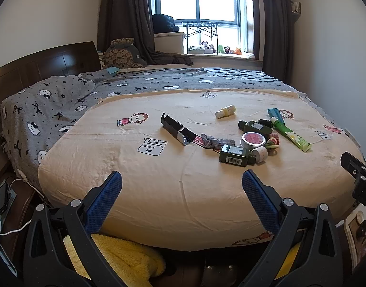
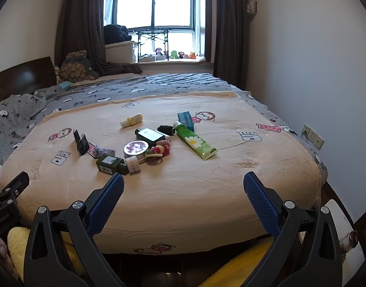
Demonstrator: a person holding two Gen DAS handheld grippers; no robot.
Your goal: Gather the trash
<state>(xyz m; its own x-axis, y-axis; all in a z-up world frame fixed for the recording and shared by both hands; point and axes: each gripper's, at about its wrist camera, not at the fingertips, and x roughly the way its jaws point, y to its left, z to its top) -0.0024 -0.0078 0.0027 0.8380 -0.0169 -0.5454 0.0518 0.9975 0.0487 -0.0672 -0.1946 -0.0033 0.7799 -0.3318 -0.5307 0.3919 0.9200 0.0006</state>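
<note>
- I judge the task barely begun: everything that could count as trash lies on the cream blanket (image 1: 159,191) covering the near part of the bed, and neither tool carries anything.
- My left gripper (image 1: 182,181) hangs at the near edge of the bed with its blue pads spread wide and nothing between them.
- My right gripper (image 2: 183,183) is in the same posture, fingers wide apart and empty, well short of the clutter.
- The clutter sits in one loose group toward the middle of the blanket: a black carton (image 1: 177,131) with one end torn open, a crumpled wrapper (image 1: 214,142) just beside it, and a dark green bottle (image 1: 235,157) lying on its side nearest me.
- Behind that bottle I see a round tin (image 1: 252,139) with a pink lid, a second green bottle (image 1: 257,125), and a small bundle of coloured hair ties (image 2: 158,151) touching the tin.
- A green daisy tube (image 2: 195,142) lies at an angle on the right of the group, with a teal box (image 2: 185,119) at its far end; a small yellow bottle (image 2: 131,120) lies apart, further back.
- I cannot see any bin or bag clearly; a white object at the lower right edge of the right view may be one, but I cannot tell.
- What is left, as I read it: every pick, starting most likely with the near bottle or the open carton and wrapper, then finding where they go.
</note>
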